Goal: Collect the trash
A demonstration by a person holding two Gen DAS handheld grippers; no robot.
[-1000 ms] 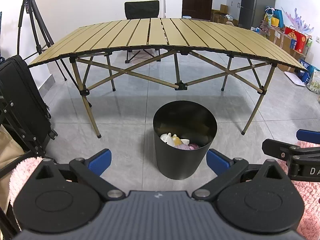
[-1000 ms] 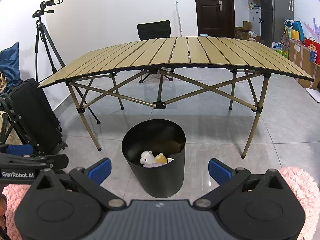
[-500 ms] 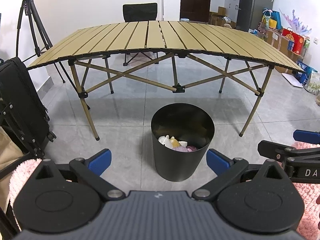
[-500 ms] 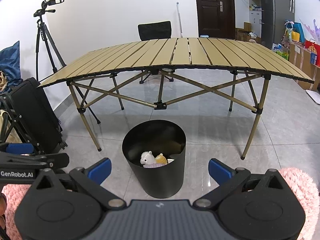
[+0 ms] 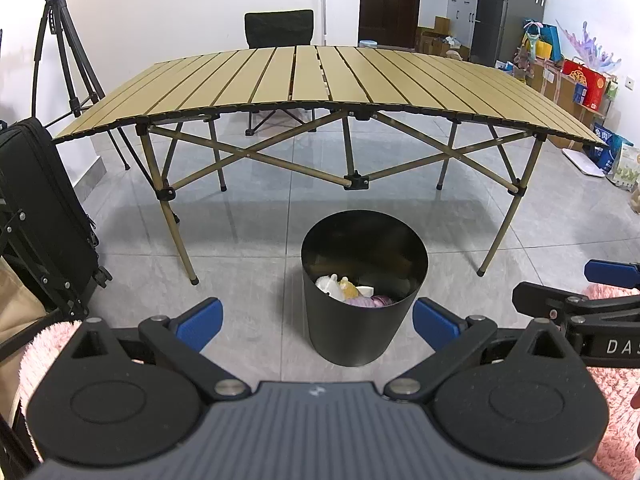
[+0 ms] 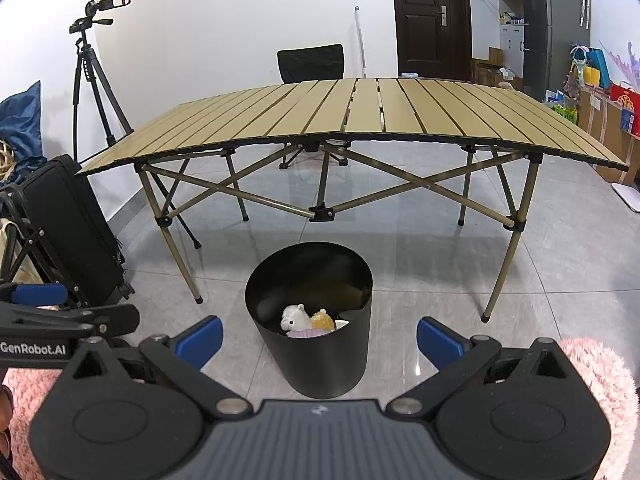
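Tabletop (image 5: 312,76): one folding slatted tabletop fills the upper half of both views, its long axis running left to right, slats running away from the camera.
Suitcase (image 6: 76,232): one black case, standing tilted at the left edge of the frame.
Tripod (image 6: 96,76): one, upper left, a camera on top.
Chair (image 6: 311,63): one dark chair behind the tabletop, top centre.
Trash bin (image 5: 362,288): one black round bin, upright on the floor tiles, mouth pointing straight up, centre of frame, in front of the tabletop's near edge.
Trash (image 6: 306,320): down inside the bin, a white plush animal, a yellow piece beside it, something pale purple below; more scraps show in the left view, too jumbled to count.
Left tongs (image 5: 318,322): spread wide, both blue tips apart at the lower frame, nothing between them; the bin sits in the gap beyond.
Right tongs (image 6: 319,336): same story, released and empty, bin framed between the two blue tips.
Pink fluffy sleeves (image 6: 596,380): lower corners of both views.
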